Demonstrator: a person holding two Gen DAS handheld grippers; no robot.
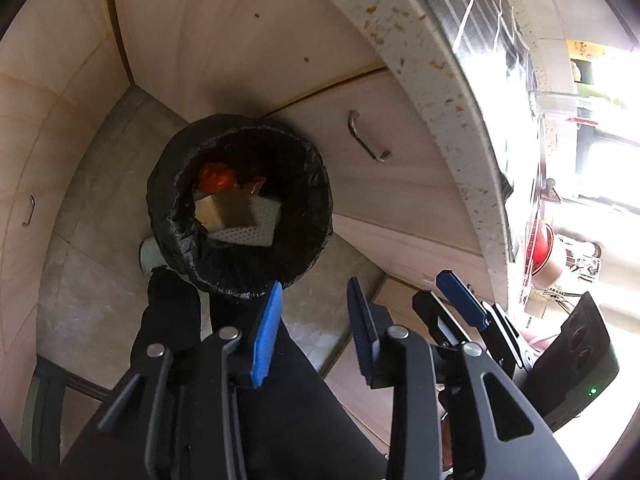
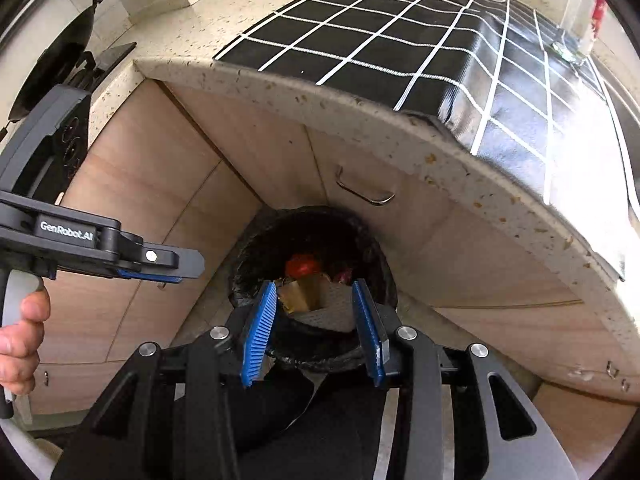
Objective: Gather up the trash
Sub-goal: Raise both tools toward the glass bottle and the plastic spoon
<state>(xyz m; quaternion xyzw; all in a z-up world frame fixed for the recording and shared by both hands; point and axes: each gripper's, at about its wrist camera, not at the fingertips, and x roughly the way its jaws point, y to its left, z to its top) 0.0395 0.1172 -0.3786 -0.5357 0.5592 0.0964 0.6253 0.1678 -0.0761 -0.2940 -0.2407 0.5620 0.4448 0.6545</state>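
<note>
A round bin with a black liner (image 1: 240, 204) stands on the floor in the cabinet corner. Inside lie a brown box (image 1: 226, 210), an orange wrapper (image 1: 216, 178) and a white dotted cloth (image 1: 256, 228). My left gripper (image 1: 314, 300) is open and empty, above the bin's near rim. My right gripper (image 2: 314, 300) is open and empty, right over the bin (image 2: 316, 280); the trash shows between its fingers. The right gripper also shows in the left wrist view (image 1: 460, 296), and the left one in the right wrist view (image 2: 160, 272).
A speckled stone counter edge (image 2: 360, 120) overhangs the bin, covered by a black grid-pattern mat (image 2: 420, 32). Wooden drawers with metal handles (image 1: 366, 140) stand behind the bin. The person's dark trouser legs (image 1: 172, 320) and a white shoe (image 1: 150, 256) are by the bin.
</note>
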